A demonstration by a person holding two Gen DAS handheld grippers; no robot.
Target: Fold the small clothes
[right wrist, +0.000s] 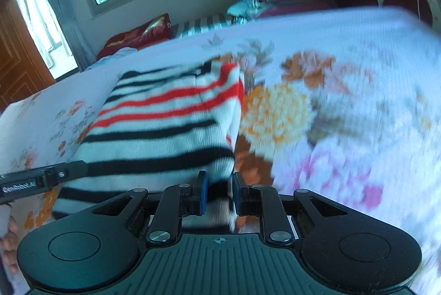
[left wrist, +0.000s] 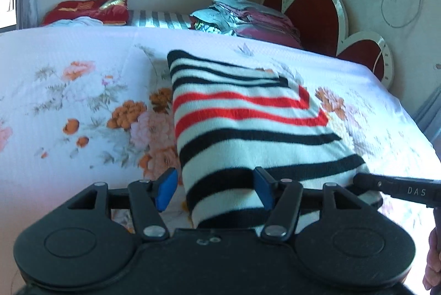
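Observation:
A small sweater (left wrist: 248,124) with black and red stripes on white lies folded on the floral bedspread (left wrist: 82,102). My left gripper (left wrist: 215,190) is open at the sweater's near left corner. The cloth sits between its blue pads (left wrist: 166,190); the left pad stands clear of it. In the right wrist view the sweater (right wrist: 165,129) is blurred. My right gripper (right wrist: 219,193) is shut on its near right corner, with white cloth pinched between the pads. The right gripper's tip (left wrist: 361,180) shows at the sweater's right edge in the left wrist view.
A red pillow (left wrist: 88,10) and a stack of folded blankets (left wrist: 248,19) lie at the far side of the bed. A red heart-shaped headboard (left wrist: 314,16) stands at the right. A wooden door (right wrist: 16,61) is at the far left. A hand (left wrist: 434,253) holds the right gripper.

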